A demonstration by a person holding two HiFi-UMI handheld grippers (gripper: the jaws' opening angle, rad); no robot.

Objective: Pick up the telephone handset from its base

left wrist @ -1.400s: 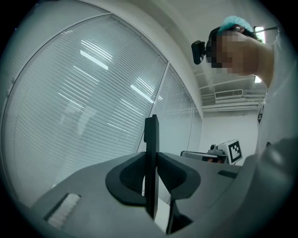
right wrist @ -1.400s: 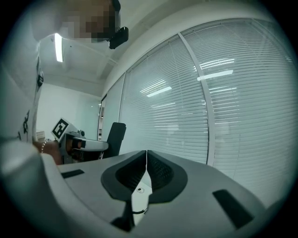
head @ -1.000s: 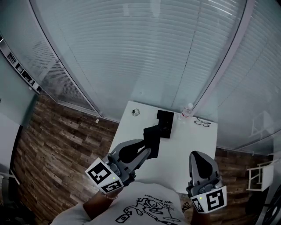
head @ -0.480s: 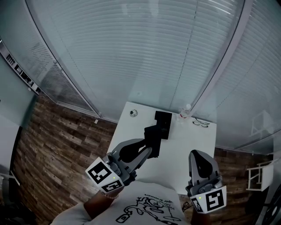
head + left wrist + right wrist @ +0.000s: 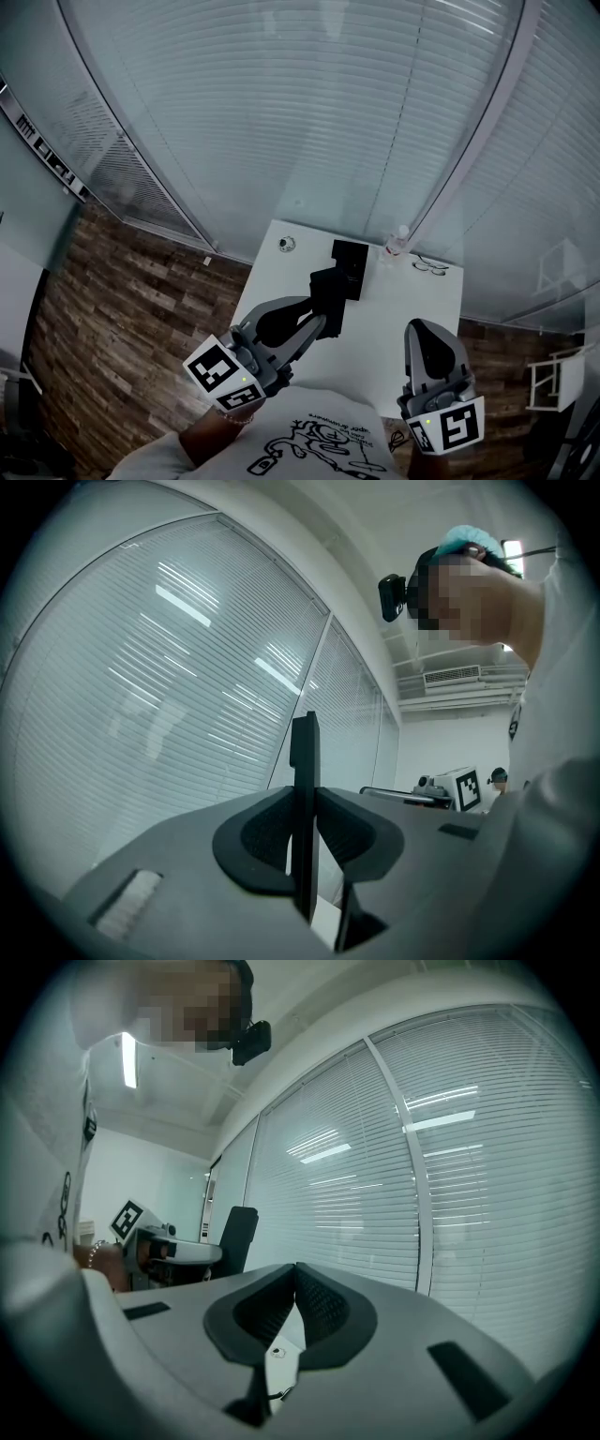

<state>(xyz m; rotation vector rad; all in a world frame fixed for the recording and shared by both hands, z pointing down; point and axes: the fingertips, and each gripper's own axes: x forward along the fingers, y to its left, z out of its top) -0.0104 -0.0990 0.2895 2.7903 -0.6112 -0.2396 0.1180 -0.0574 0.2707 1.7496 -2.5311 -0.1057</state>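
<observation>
Black telephone handset [image 5: 328,296] hanging over white table [image 5: 405,309], near base [image 5: 352,255]. Left gripper [image 5: 316,325] pinching handset edge-on between both pads, pointing roughly level. Right gripper [image 5: 427,330] hovering over table's near right edge, jaws pressing together, gripping nothing.

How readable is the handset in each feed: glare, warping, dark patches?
Head view: dim, warped; the black telephone handset is a dark shape over the white table. Left gripper view: backlit, it is a silhouette between the jaws; light streaks on the pale window blinds. Right gripper view: black vignetted corners.
</observation>
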